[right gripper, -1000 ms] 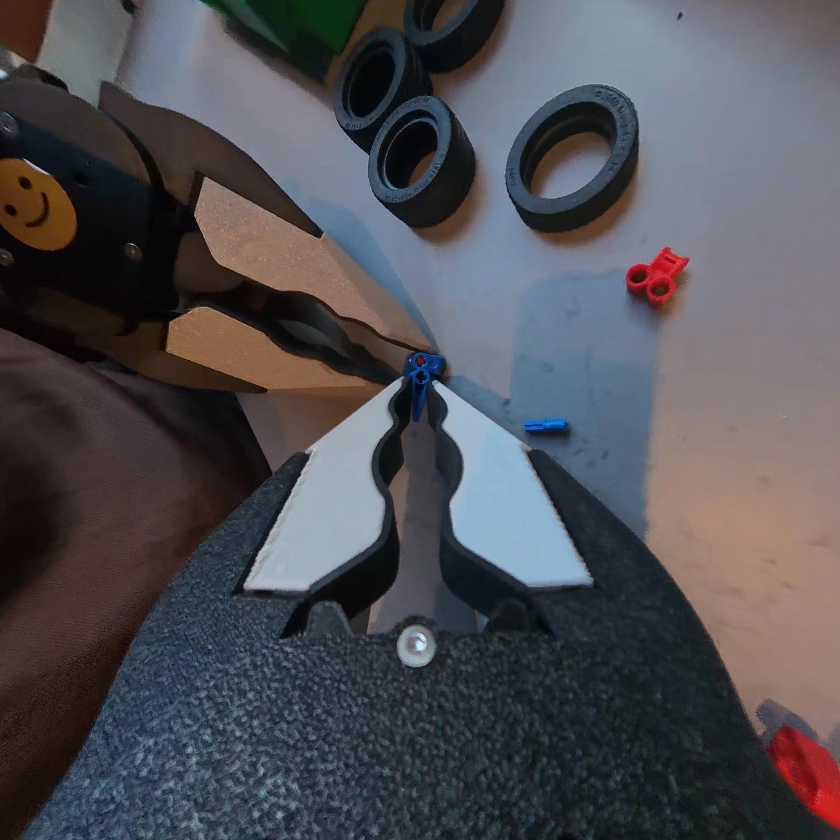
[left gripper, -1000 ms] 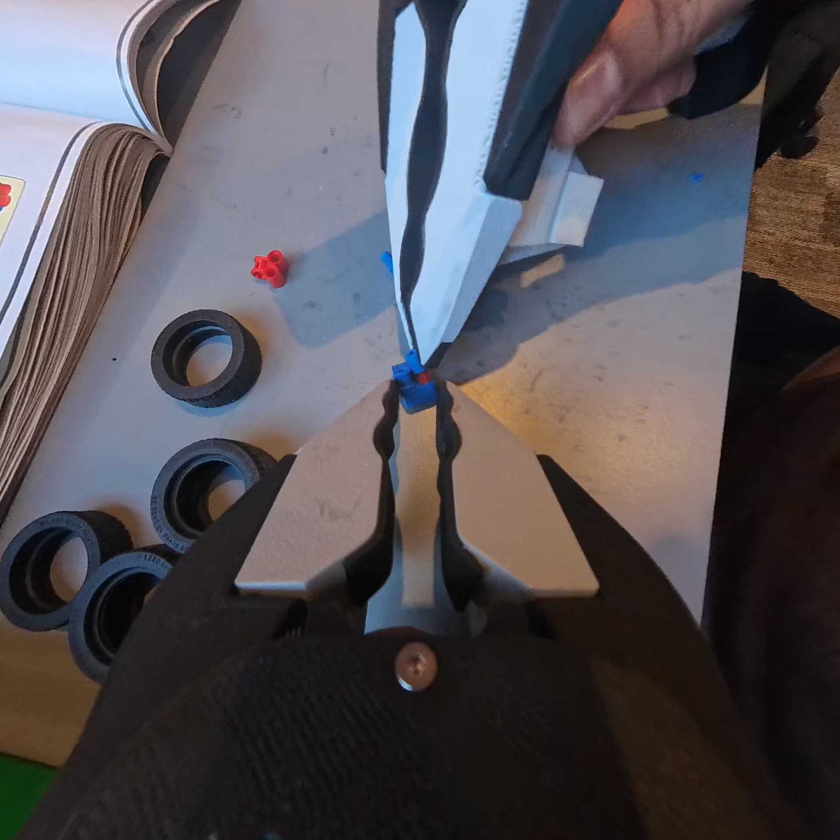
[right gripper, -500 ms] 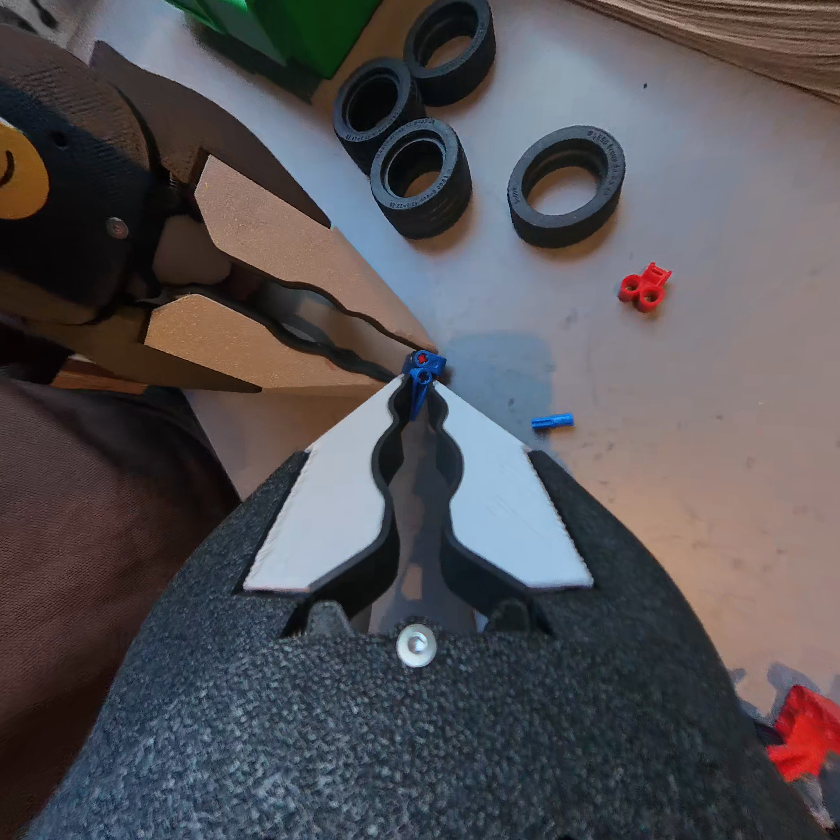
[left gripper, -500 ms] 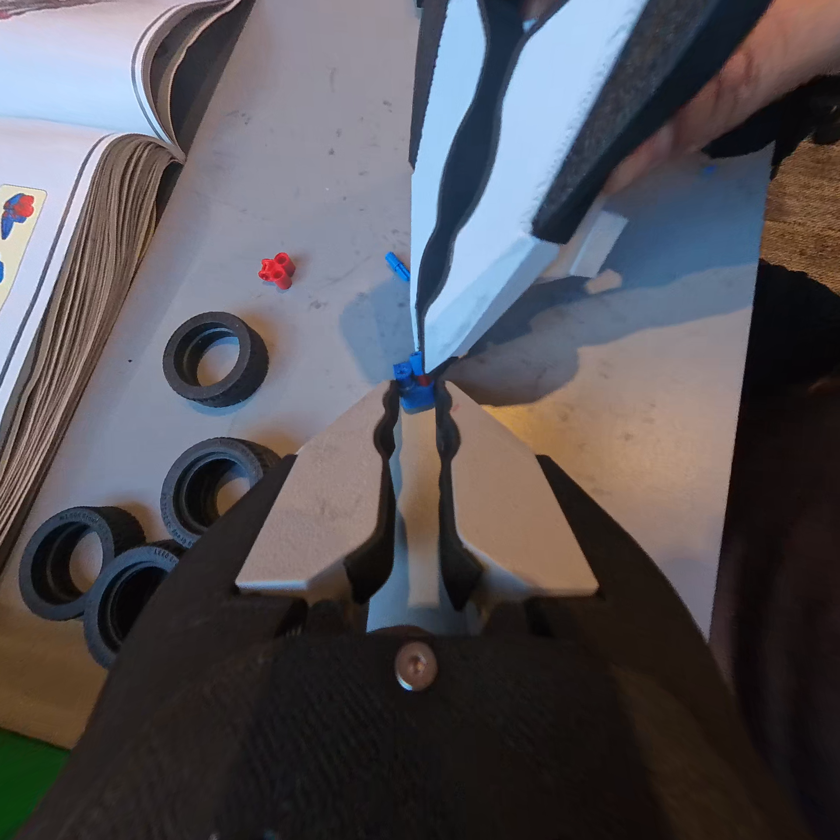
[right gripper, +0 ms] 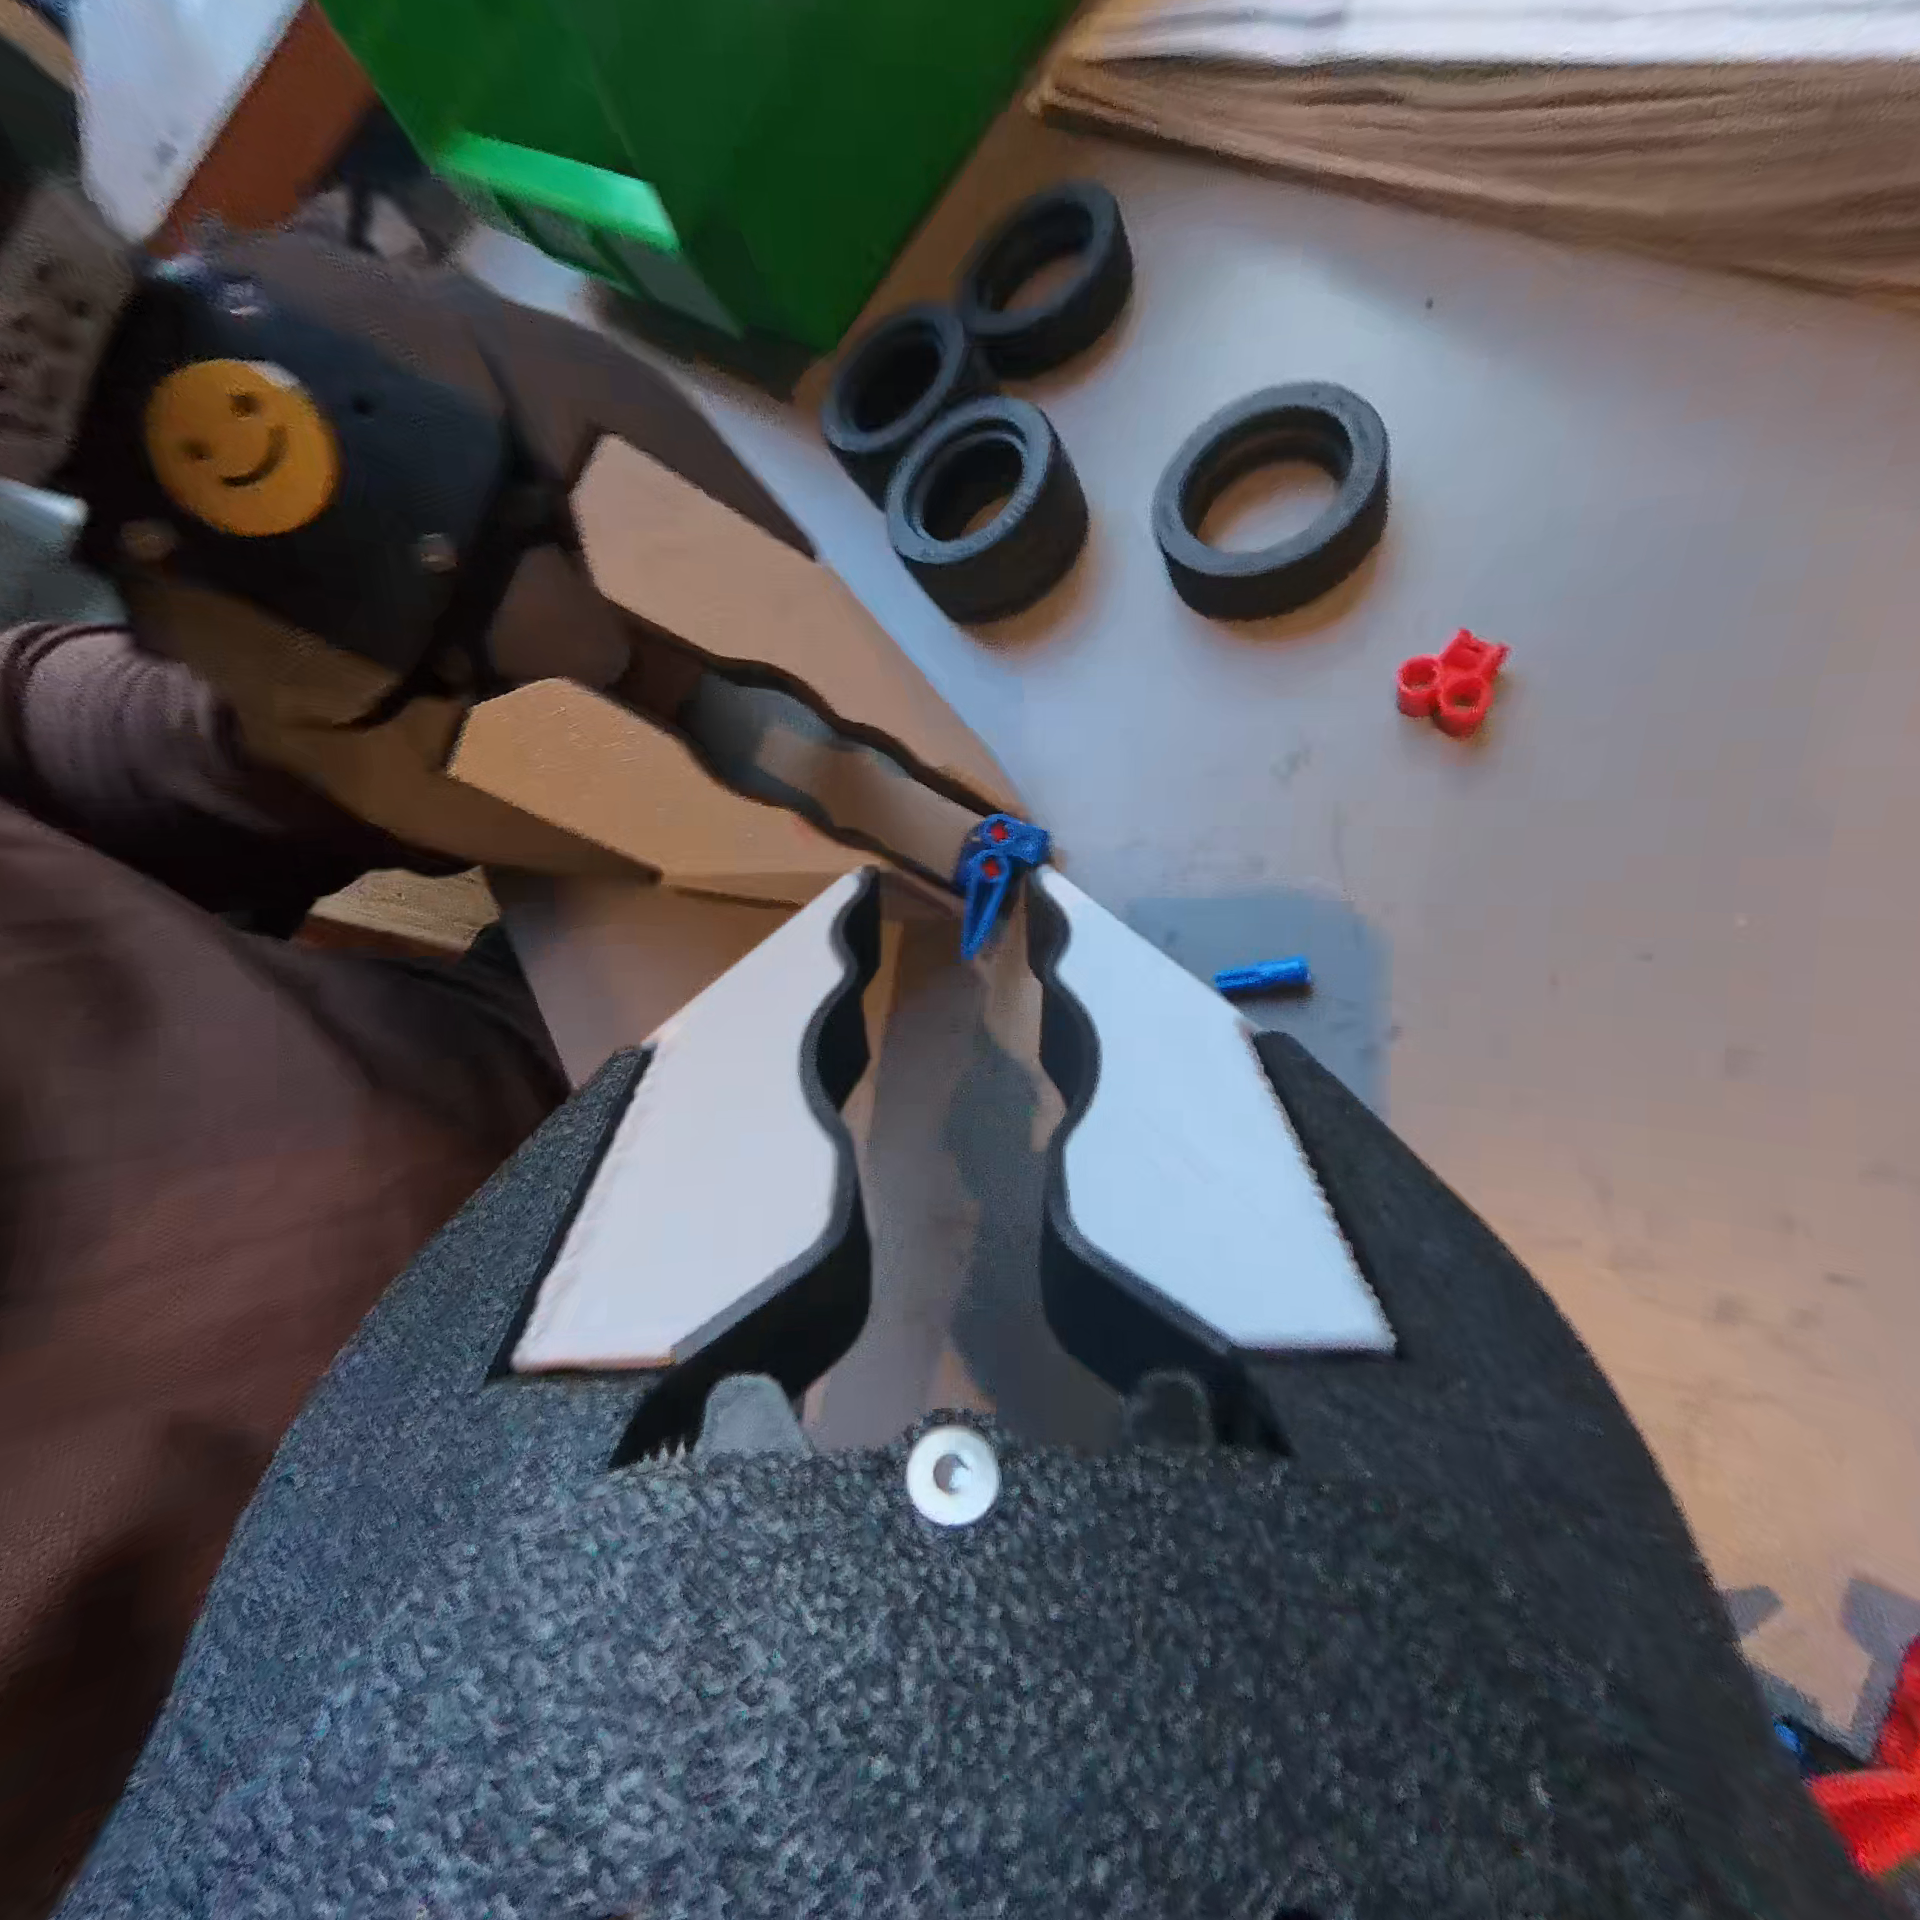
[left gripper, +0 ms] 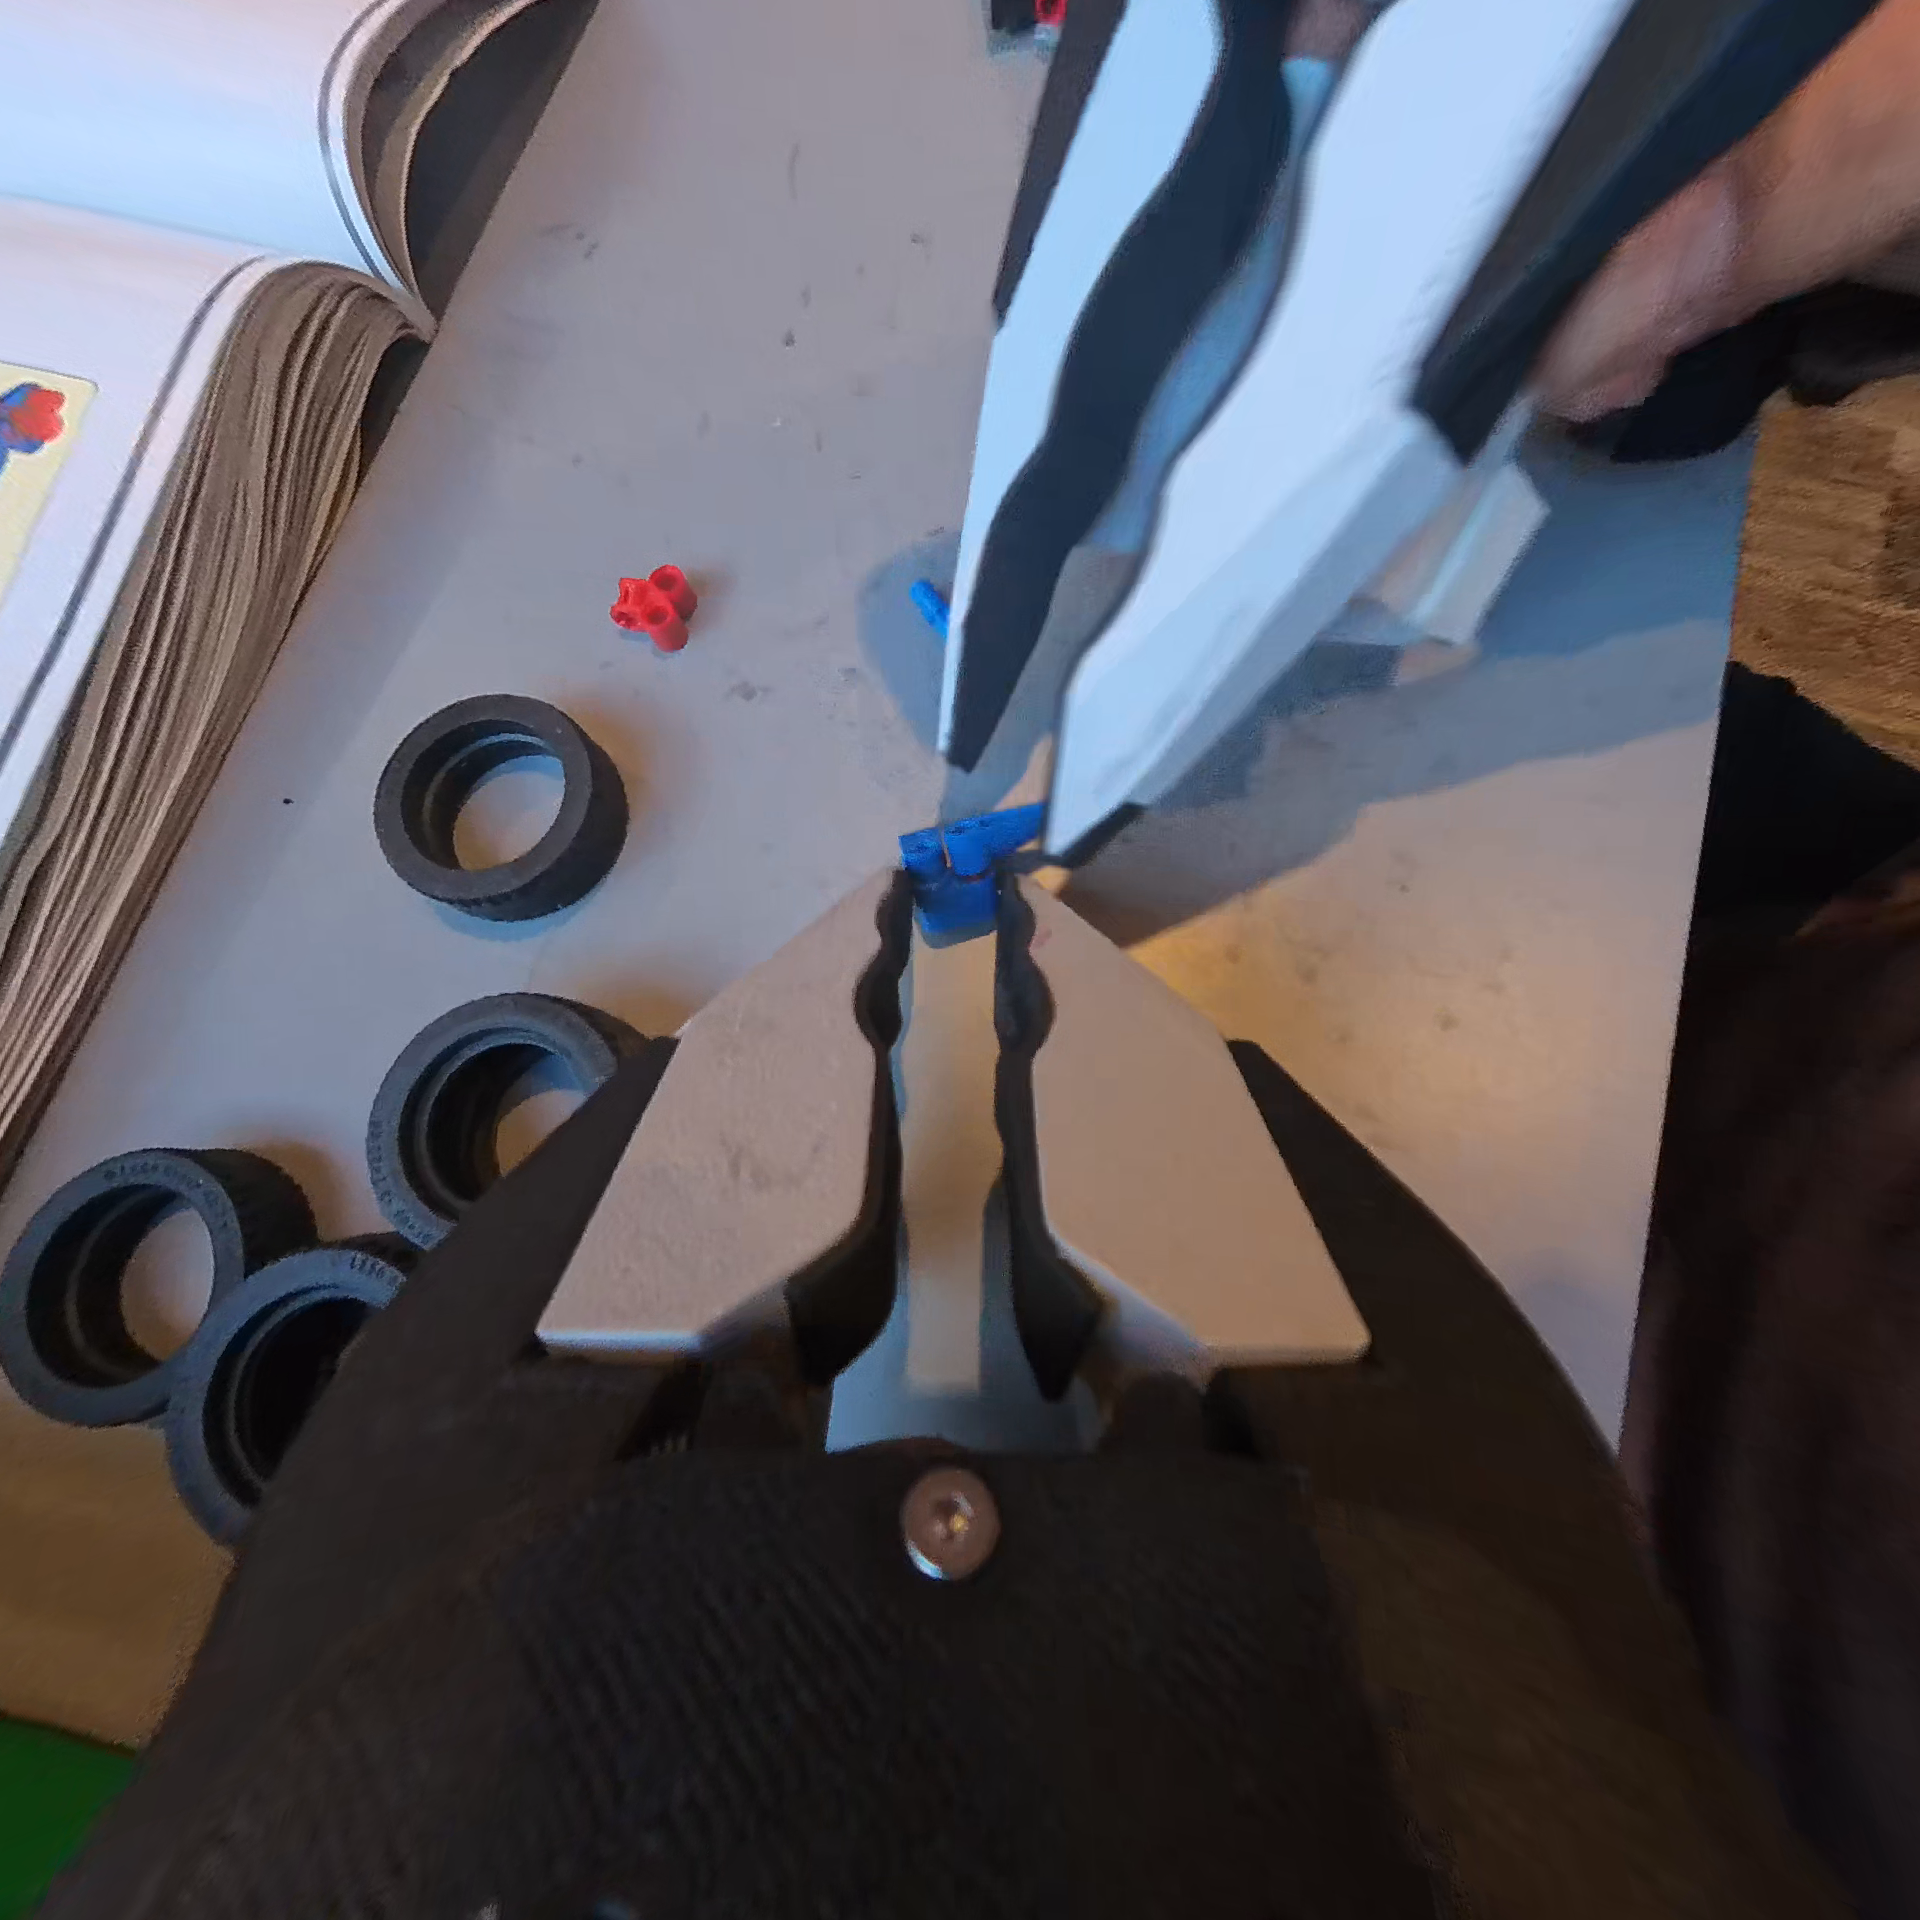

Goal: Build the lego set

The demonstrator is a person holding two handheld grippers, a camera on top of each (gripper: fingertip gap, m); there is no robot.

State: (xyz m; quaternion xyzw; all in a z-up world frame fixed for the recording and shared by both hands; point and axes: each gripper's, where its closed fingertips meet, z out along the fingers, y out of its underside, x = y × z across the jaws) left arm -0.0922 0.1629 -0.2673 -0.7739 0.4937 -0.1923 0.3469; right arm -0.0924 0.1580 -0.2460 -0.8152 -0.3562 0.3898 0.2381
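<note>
In the left wrist view, the left gripper has its tan fingers pressed in on a small blue lego piece, pinching it at the very tips above the grey table. A blue pin lies across the top of that piece. The right gripper comes in from above with its white fingers spread apart; one tip touches the end of the pin, the other hangs clear of it. A loose blue pin lies on the table just behind. A red connector sits to the left, and four black tires lie further left: one alone, one nearer, and two touching at the edge (the last partly hidden by the gripper body). An open instruction book fills the left side.

In the right wrist view, the right gripper is open, and the blue pin stands between its tips, close against the right finger. The left gripper reaches in from the left, clamped on the blue lego piece, whose holes show red. The loose blue pin lies just right of the white finger. Beyond are the red connector, the tires and a green box.
</note>
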